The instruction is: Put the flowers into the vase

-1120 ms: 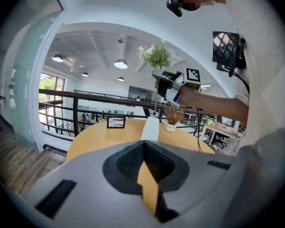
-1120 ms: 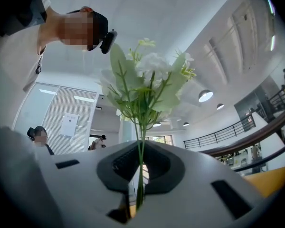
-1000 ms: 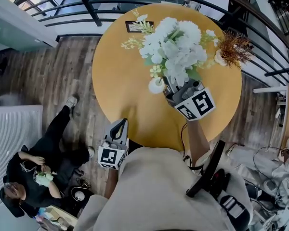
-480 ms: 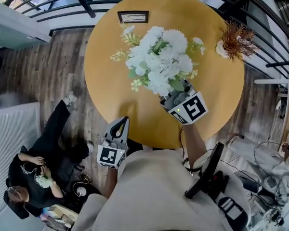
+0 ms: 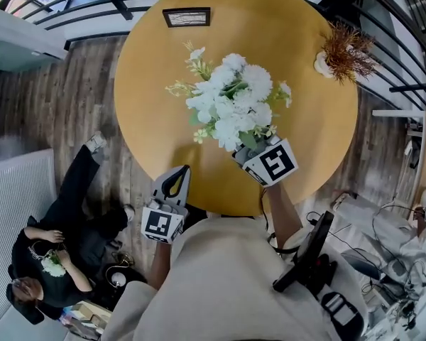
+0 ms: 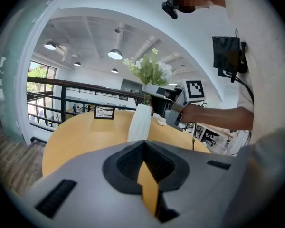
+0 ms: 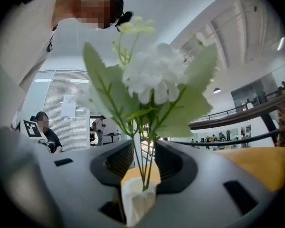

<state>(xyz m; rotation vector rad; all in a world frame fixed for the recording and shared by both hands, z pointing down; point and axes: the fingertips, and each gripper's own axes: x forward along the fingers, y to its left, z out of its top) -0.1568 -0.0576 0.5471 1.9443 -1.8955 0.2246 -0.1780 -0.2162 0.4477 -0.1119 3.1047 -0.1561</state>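
Opening the right tool point(image 7: 145, 163) around the flowers point(image 5: 231, 105), stems already down in the white vase point(image 7: 137, 199) on the desk point(image 5: 305, 119), so release leaves them upright. Left tool point(image 6: 145, 170) clenched on nothing, parked at the near edge, out of the way.

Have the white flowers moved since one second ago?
Yes. The white flowers now lie farther from the picture frame, closer to the near edge of the table, where the person stands.

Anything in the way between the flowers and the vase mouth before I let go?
Nothing visible. The stems of the flowers already run down into the mouth of the white vase. The right gripper has its jaws opening around those stems, with nothing else between them.
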